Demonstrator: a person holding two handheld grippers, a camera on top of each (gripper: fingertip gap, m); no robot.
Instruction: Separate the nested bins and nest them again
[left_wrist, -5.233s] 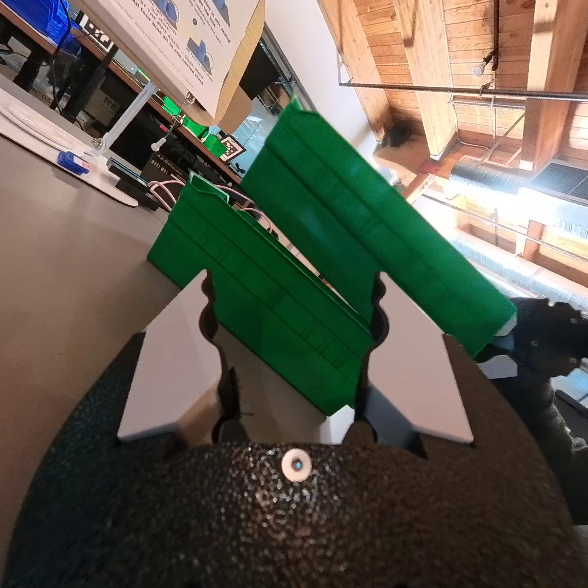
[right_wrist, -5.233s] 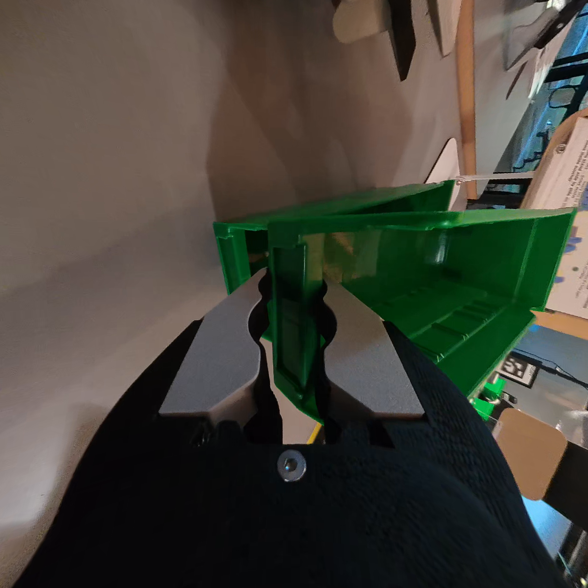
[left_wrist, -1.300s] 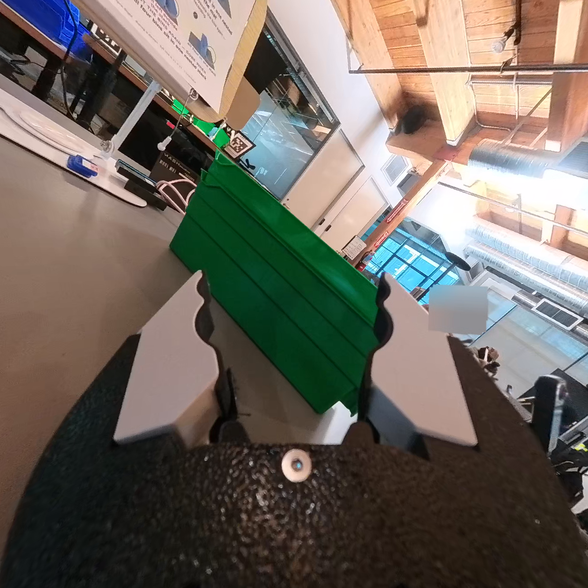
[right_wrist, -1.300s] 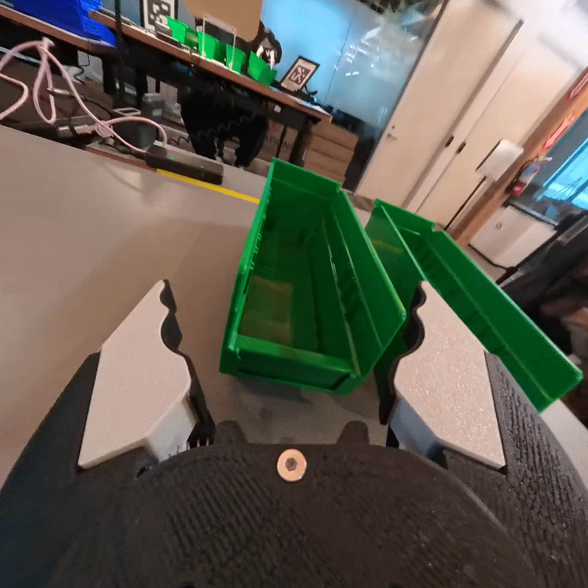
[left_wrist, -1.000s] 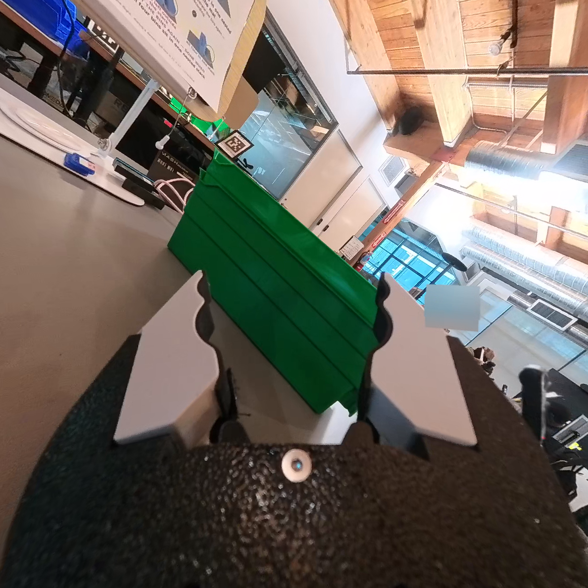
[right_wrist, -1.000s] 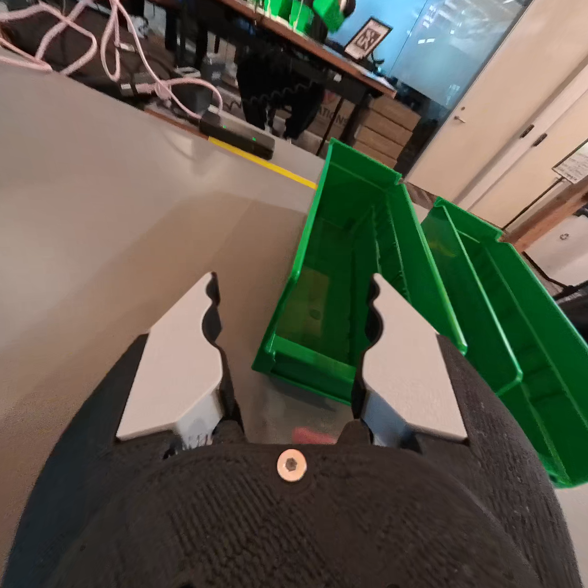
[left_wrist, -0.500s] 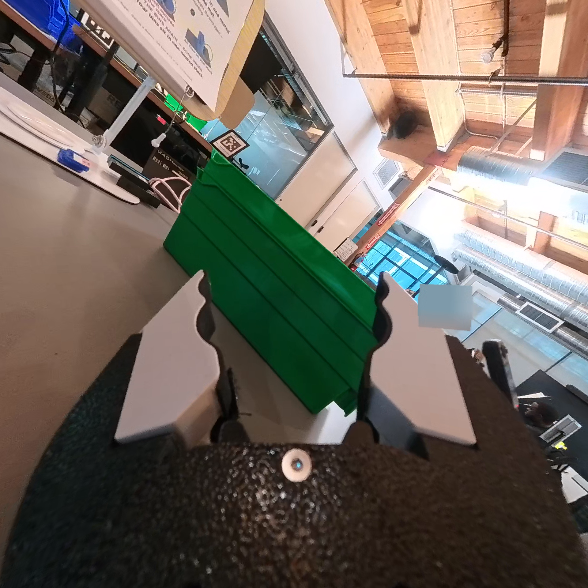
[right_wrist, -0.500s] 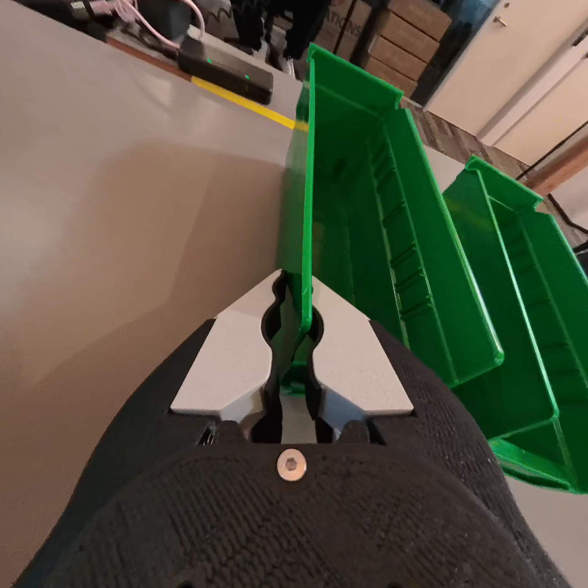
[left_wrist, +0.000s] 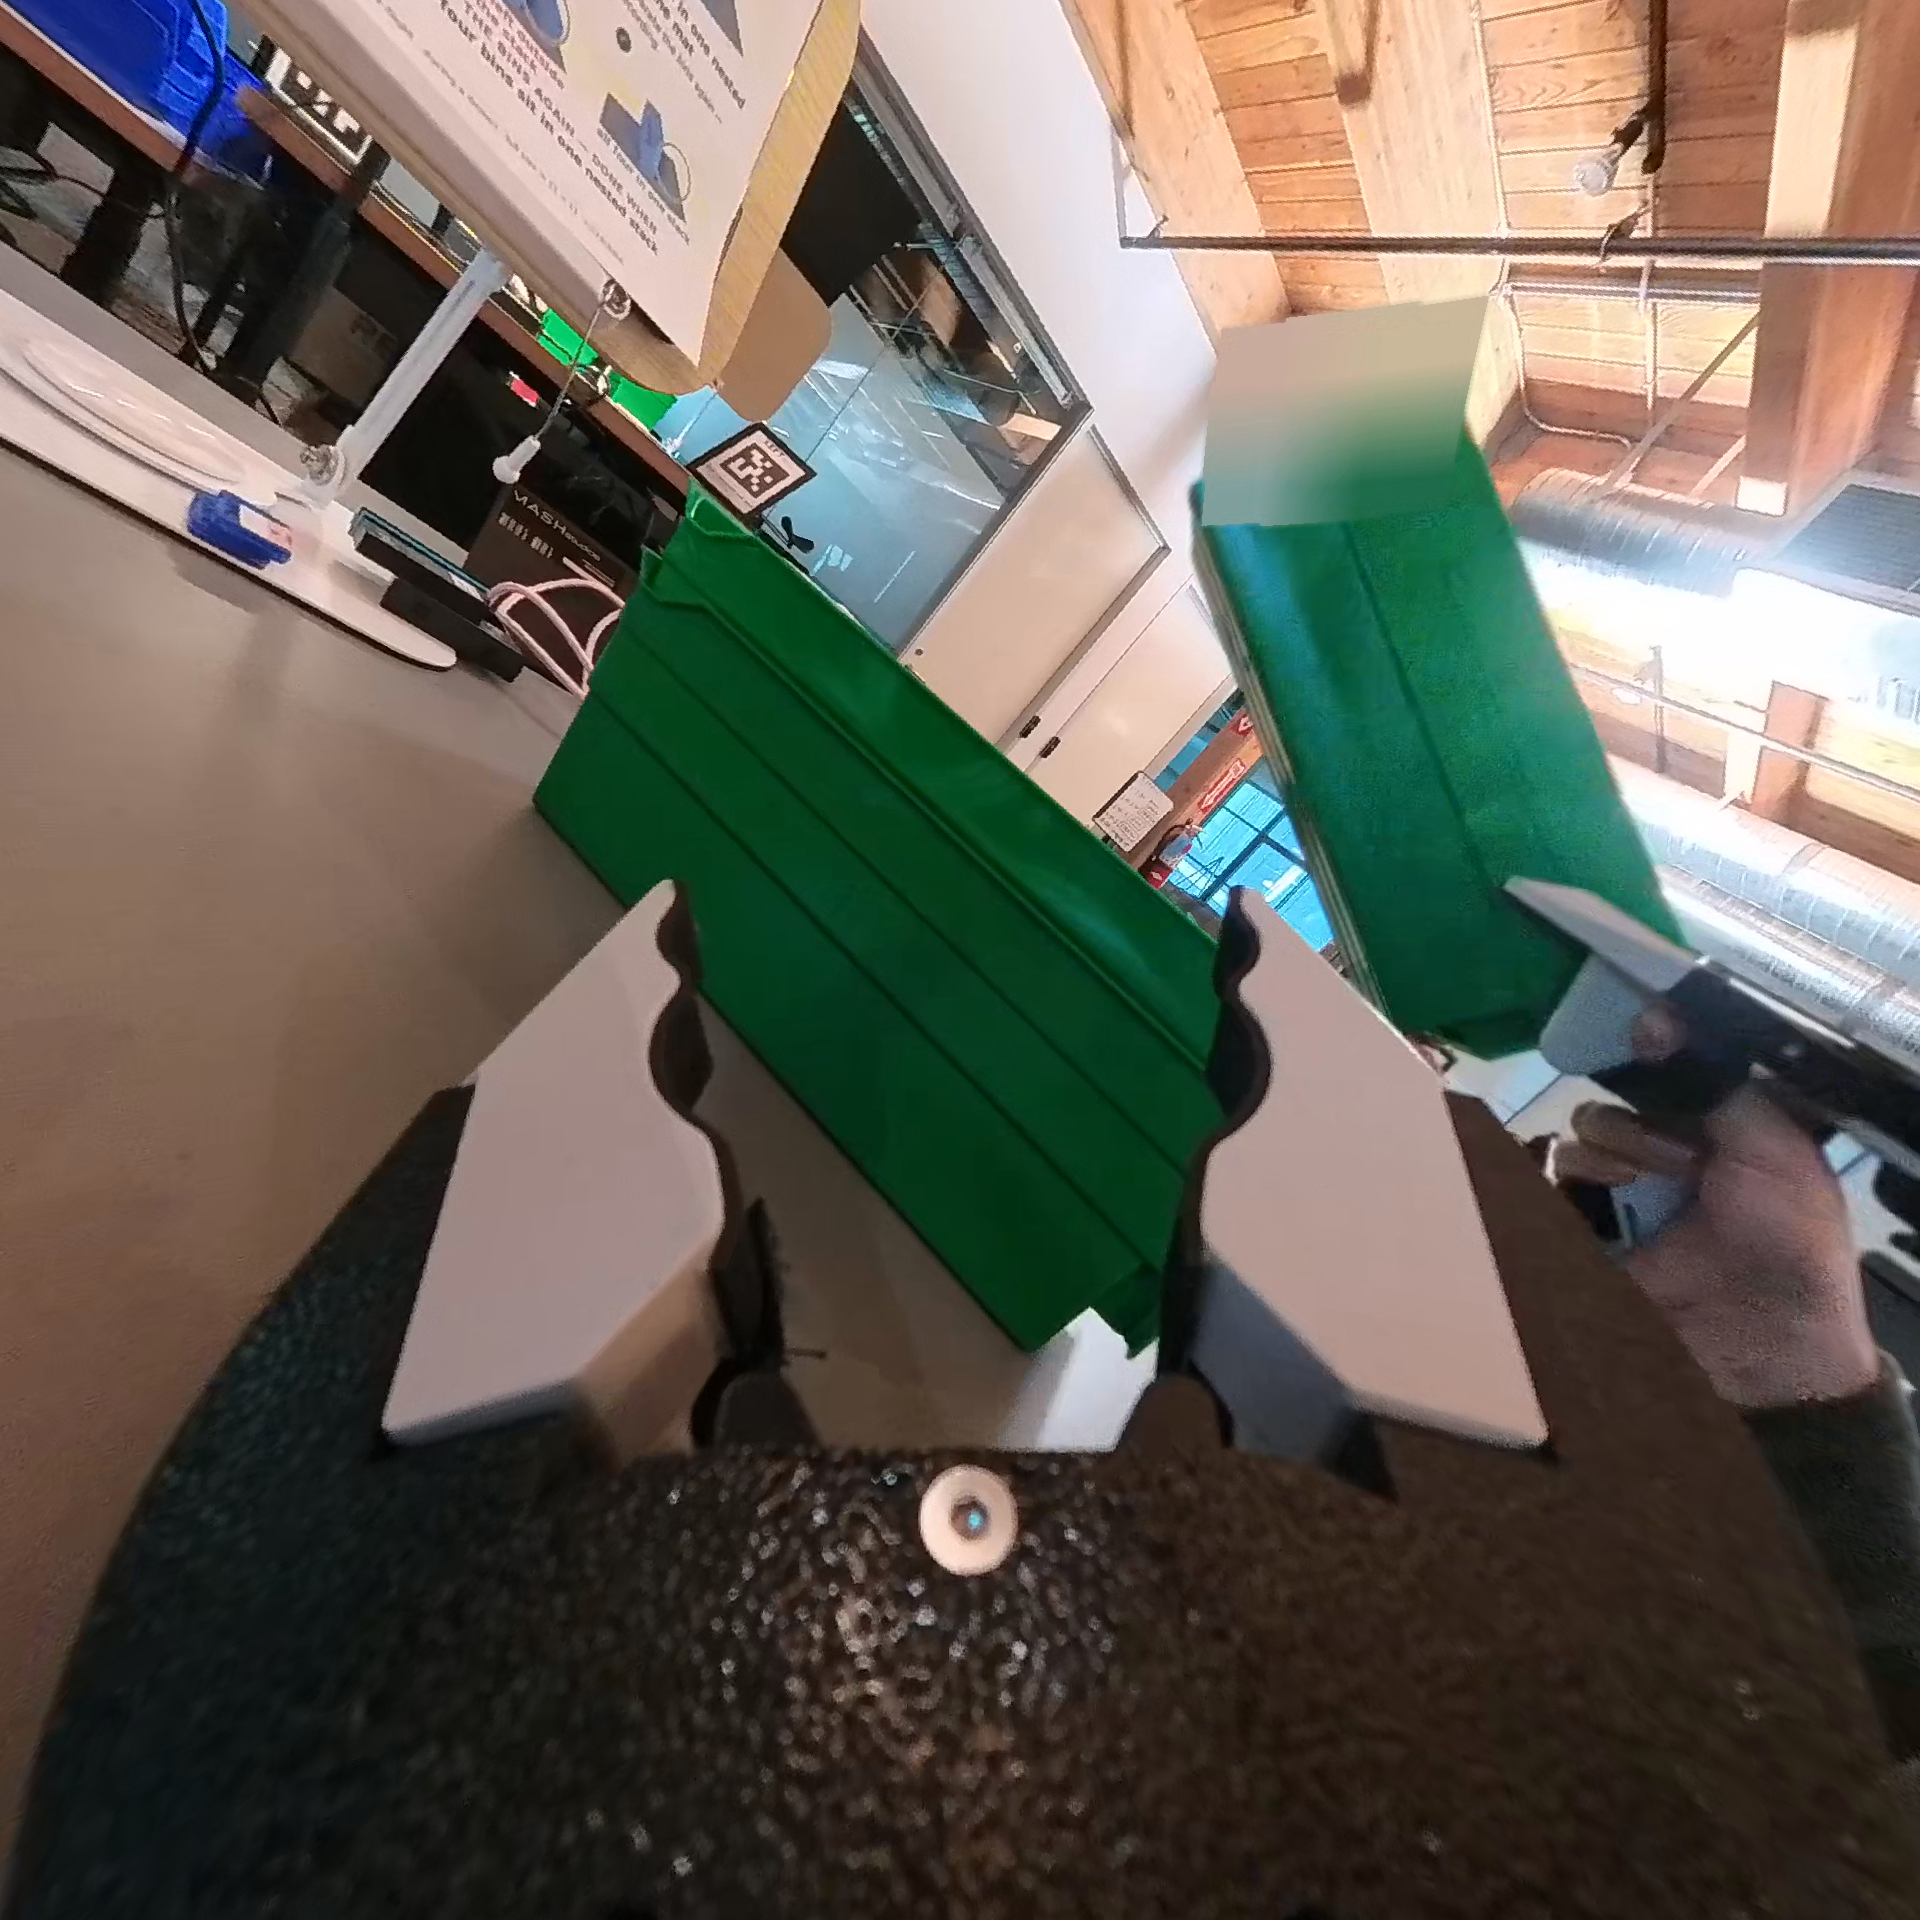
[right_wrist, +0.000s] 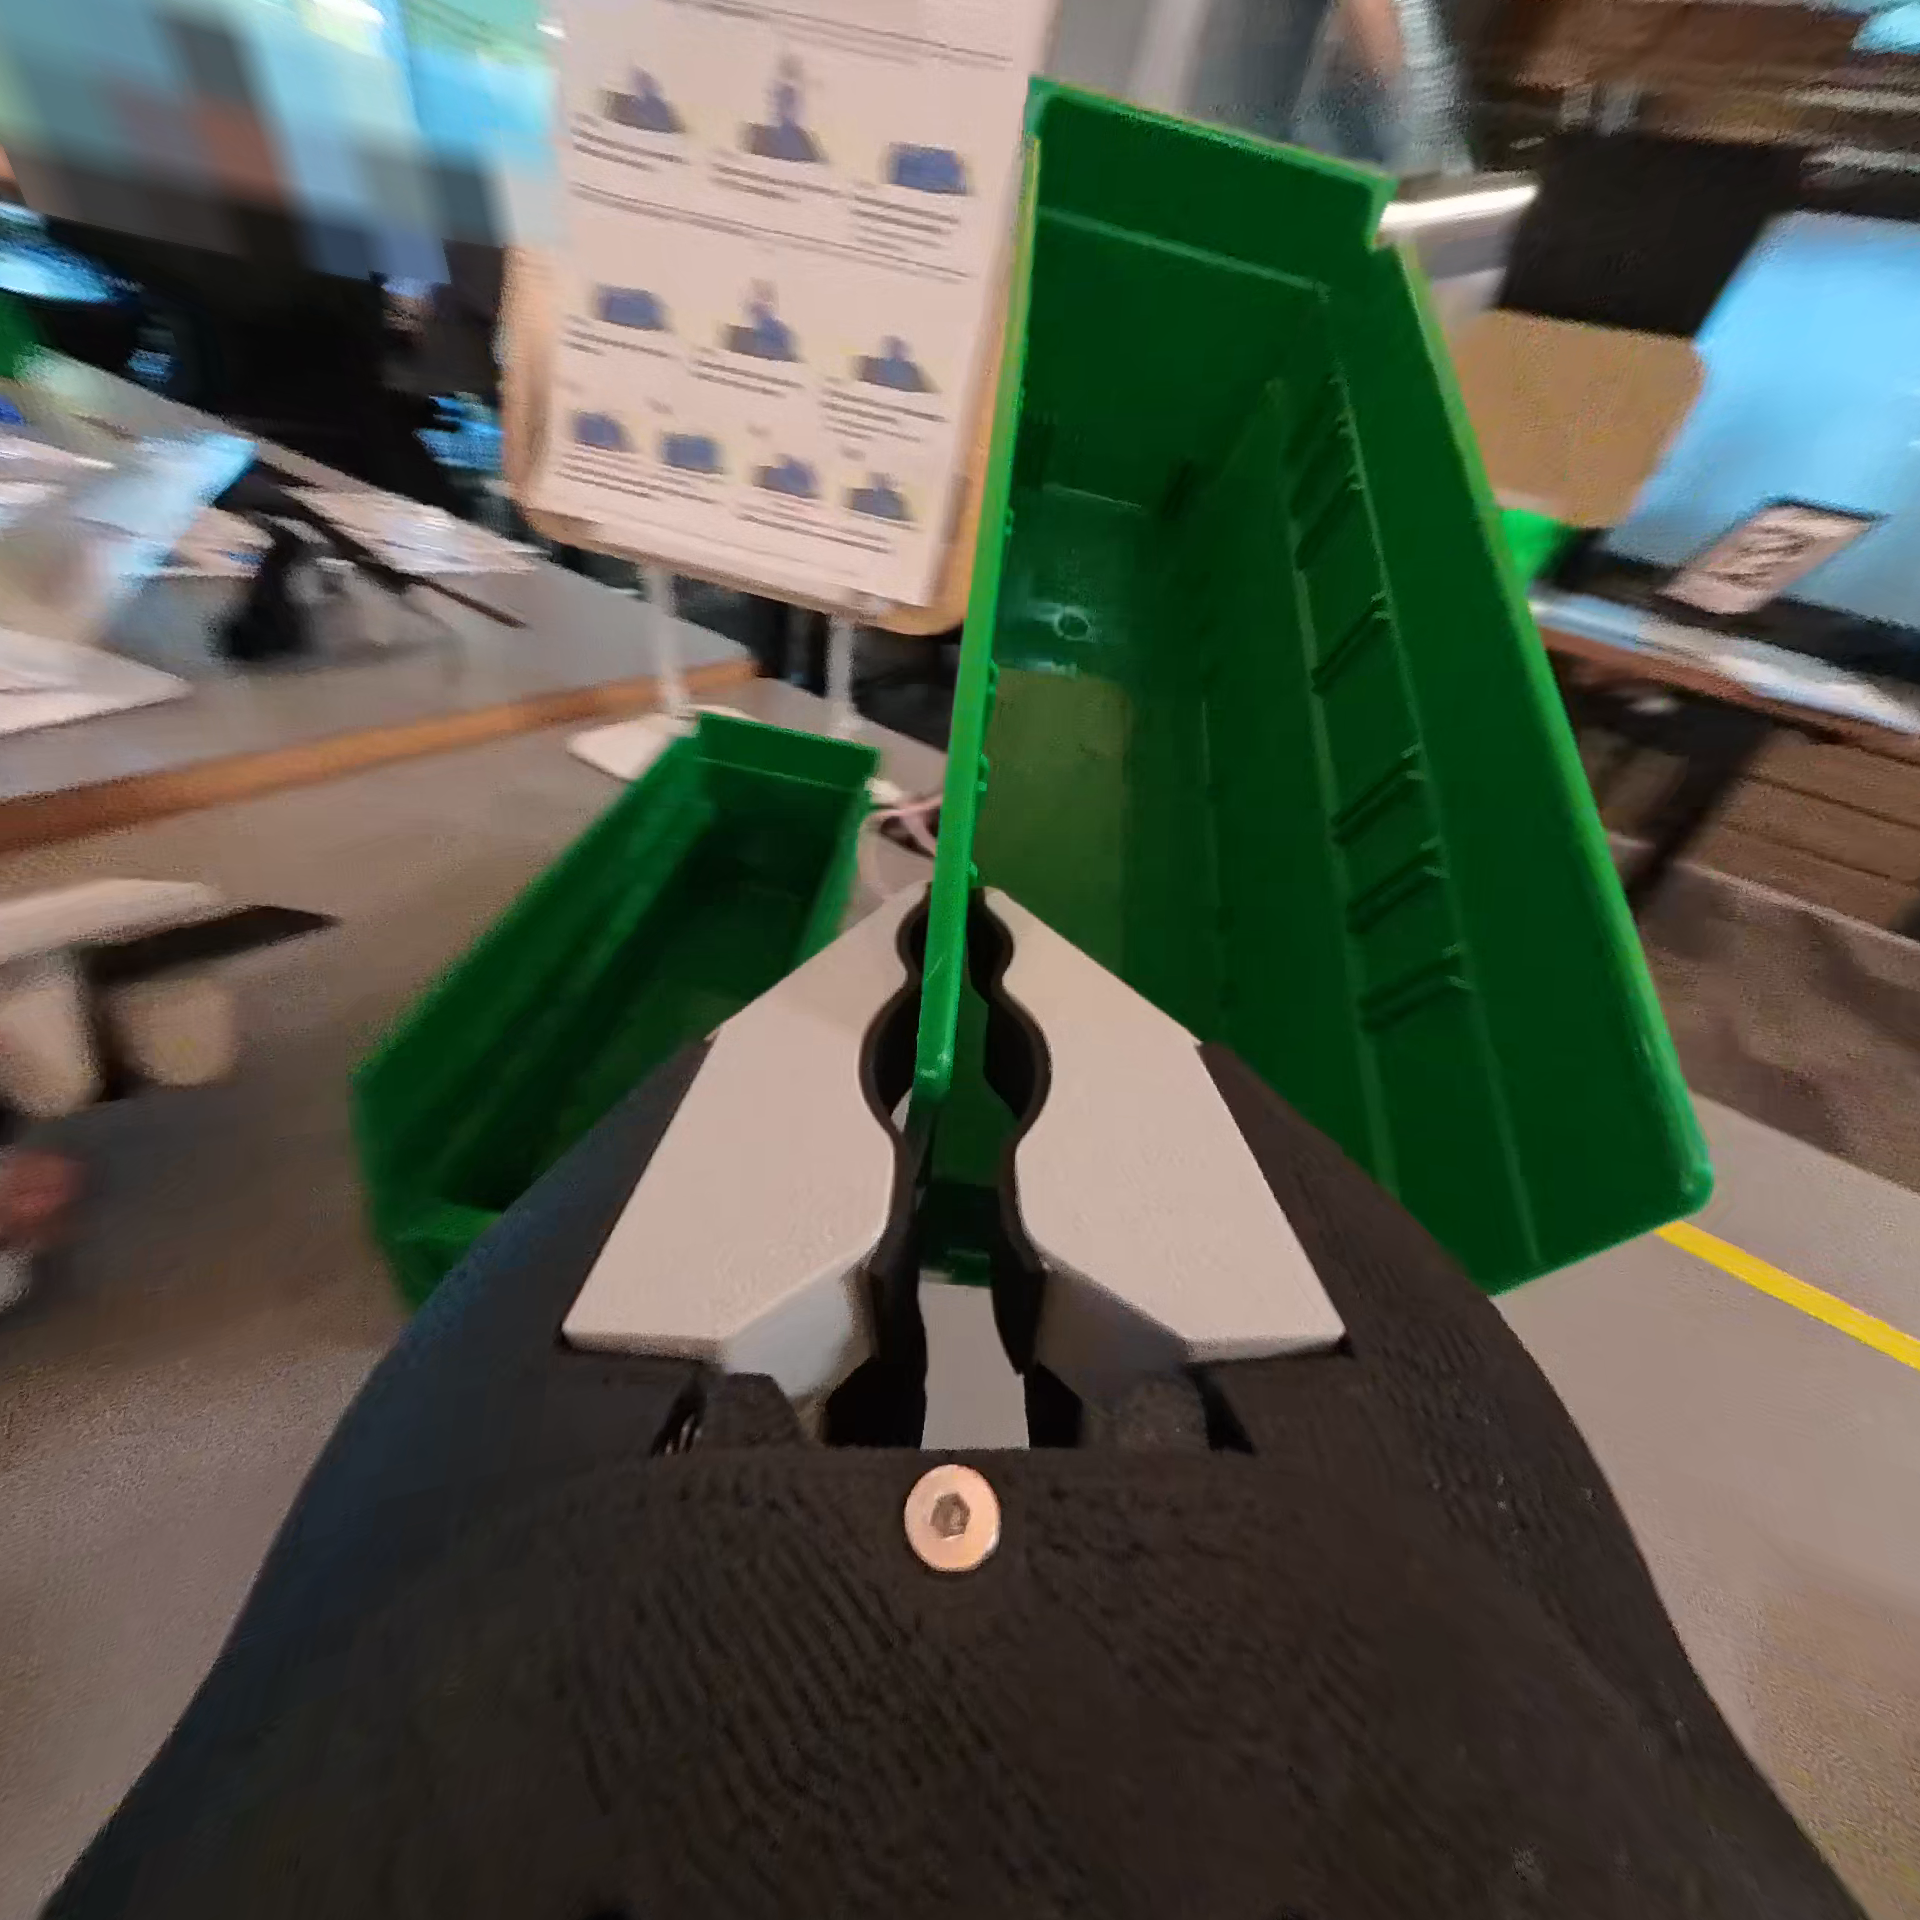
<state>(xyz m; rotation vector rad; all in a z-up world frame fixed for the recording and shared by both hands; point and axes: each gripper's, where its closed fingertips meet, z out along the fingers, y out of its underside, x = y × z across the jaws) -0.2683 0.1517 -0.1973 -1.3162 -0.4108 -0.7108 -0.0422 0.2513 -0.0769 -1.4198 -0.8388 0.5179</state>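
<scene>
- The right gripper (right_wrist: 951, 997), black with grey fingers, pinches the thin side wall of a long green plastic bin (right_wrist: 1299, 727).
- This held bin is lifted off the grey bench (right_wrist: 208, 1455) and tips up, with its open side facing the right wrist camera.
- In the left wrist view the same lifted bin (left_wrist: 1423, 769) hangs in the air on the right, with the right gripper (left_wrist: 1621, 987) at its low end and a person's hand (left_wrist: 1745, 1226) behind it.
- A second long green plastic bin (right_wrist: 582, 997) lies flat on the bench, open side up, to the left of the lifted one and apart from it.
- The left gripper (left_wrist: 956, 1039) is spread wide and holds nothing.
- It sits low by the bench (left_wrist: 208, 883), and the near end of the resting bin (left_wrist: 883, 997) shows between its grey fingers.
- A white paper sheet with little blue pictures (right_wrist: 769, 312) stands on a stand behind the bins.
- A thin yellow line (right_wrist: 1787, 1299) runs along the bench on the right.
</scene>
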